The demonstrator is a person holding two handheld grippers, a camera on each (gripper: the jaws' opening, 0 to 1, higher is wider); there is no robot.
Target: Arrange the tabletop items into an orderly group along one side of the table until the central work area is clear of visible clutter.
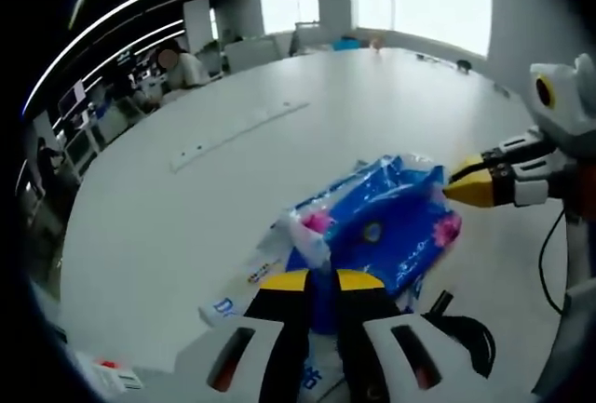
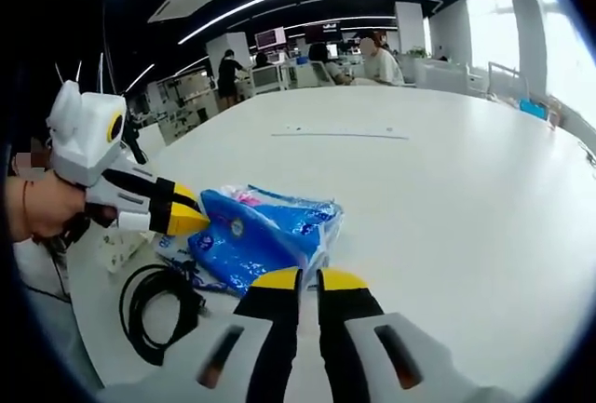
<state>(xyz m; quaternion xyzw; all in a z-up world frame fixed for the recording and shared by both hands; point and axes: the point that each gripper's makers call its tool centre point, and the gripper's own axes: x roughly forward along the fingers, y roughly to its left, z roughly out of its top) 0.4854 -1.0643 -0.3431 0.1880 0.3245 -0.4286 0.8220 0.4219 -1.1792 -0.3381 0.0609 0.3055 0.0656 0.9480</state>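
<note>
The left tool (image 1: pixel 321 279) is clenching the edge of a blue tissue pack (image 1: pixel 386 221) lying on the white counter (image 1: pixel 186 226); the right tool (image 2: pixel 308 278) is sitting clenched, grasping nothing, beside it.

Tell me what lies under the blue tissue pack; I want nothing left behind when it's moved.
Under the blue tissue pack, a flat blue-and-white printed wrapper sticks out at its edge. How far it extends beneath is covered. The black cable lies beside it.
</note>
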